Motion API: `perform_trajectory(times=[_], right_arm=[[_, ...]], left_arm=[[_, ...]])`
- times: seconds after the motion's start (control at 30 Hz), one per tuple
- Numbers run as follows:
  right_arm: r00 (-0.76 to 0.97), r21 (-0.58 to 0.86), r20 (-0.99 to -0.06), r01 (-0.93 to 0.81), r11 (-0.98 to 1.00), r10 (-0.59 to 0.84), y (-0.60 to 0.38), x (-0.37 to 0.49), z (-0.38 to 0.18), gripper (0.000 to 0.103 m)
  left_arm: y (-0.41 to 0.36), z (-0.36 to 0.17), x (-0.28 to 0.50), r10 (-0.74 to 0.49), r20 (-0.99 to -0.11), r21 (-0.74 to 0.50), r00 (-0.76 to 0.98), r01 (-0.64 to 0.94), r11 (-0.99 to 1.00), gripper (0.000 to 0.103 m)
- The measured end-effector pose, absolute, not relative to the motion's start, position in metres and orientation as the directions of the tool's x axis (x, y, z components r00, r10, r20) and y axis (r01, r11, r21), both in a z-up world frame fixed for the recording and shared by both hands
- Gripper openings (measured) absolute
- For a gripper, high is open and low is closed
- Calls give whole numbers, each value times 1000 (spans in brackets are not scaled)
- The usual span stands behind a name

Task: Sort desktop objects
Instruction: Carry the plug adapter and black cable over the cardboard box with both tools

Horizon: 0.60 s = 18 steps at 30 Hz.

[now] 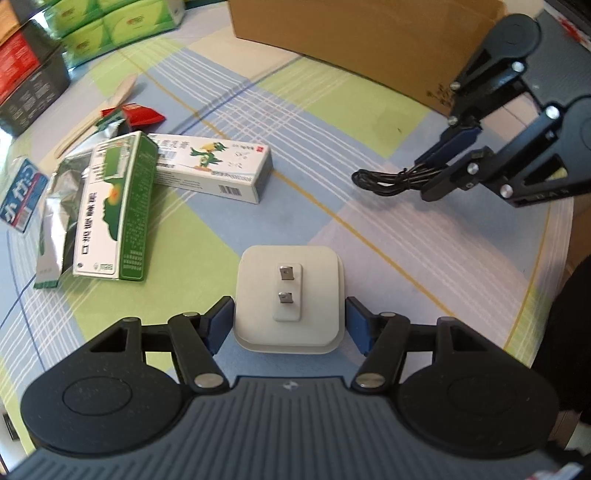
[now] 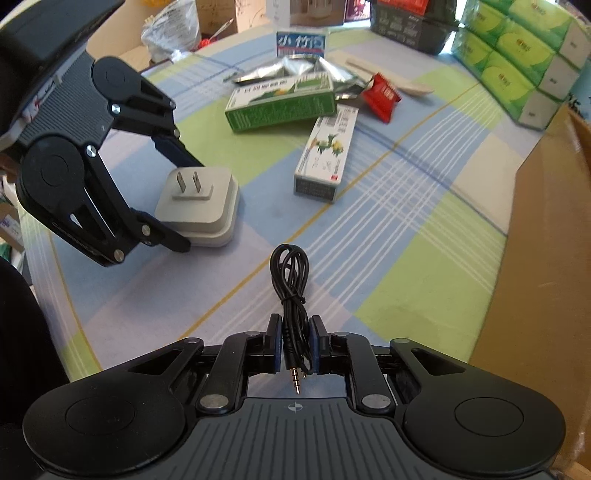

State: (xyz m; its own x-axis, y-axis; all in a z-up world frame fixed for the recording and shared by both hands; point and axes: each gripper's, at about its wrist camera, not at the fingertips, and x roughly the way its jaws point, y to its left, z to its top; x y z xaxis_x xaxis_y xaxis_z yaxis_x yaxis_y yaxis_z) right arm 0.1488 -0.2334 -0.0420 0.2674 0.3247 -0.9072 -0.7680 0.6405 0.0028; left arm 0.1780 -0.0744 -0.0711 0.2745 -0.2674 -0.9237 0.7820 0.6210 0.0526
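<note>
The left gripper (image 1: 290,319) is reaching around a white plug adapter (image 1: 288,301) that is lying on the table with its two metal prongs pointing up; its blue-padded fingers (image 1: 218,325) are standing just beside the adapter's two sides, spread wide, and whether the pads are actually touching the casing cannot be told. The right gripper (image 2: 295,347) is clamping a bundled black audio cable (image 2: 290,280) between its closed fingers, the loops of the bundle sticking out ahead of the fingertips and the gold jack tip hanging back behind them, toward the camera. Ahead and to the left of the left fingers, a green medicine box (image 1: 114,210) is leaning across a long white box with a green bird (image 1: 210,166), with silver foil packets (image 1: 59,206), a red sachet (image 1: 142,112), a pale wooden spoon (image 1: 96,116) and a blue-and-white card (image 1: 22,192) scattered around them. All of this is resting on a round table covered by a checked cloth (image 1: 332,122) in pale blue, green and cream with thin white and yellow lines. Far ahead of the left fingers a large cardboard box (image 1: 369,37) is sitting at the table's edge, and green tissue packs (image 2: 524,55) are stacking up at the far right of the right fingers. Beyond the table, the room is looking cluttered with cartons and a plastic bag (image 2: 170,33).
</note>
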Motion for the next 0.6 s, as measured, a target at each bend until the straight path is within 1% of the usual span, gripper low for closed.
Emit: perform_trajectory(times=[0.3, 0.6], right_arm=[[342, -23, -880, -725, 689, 331, -247, 133, 0, 12], [414, -35, -848, -666, 745, 331, -273, 114, 40, 12]], left_arm=[[-89, -36, 159, -210, -911, 94, 354, 675, 732, 60], [-109, 5, 137, -191, -890, 78, 413, 553, 830, 60]])
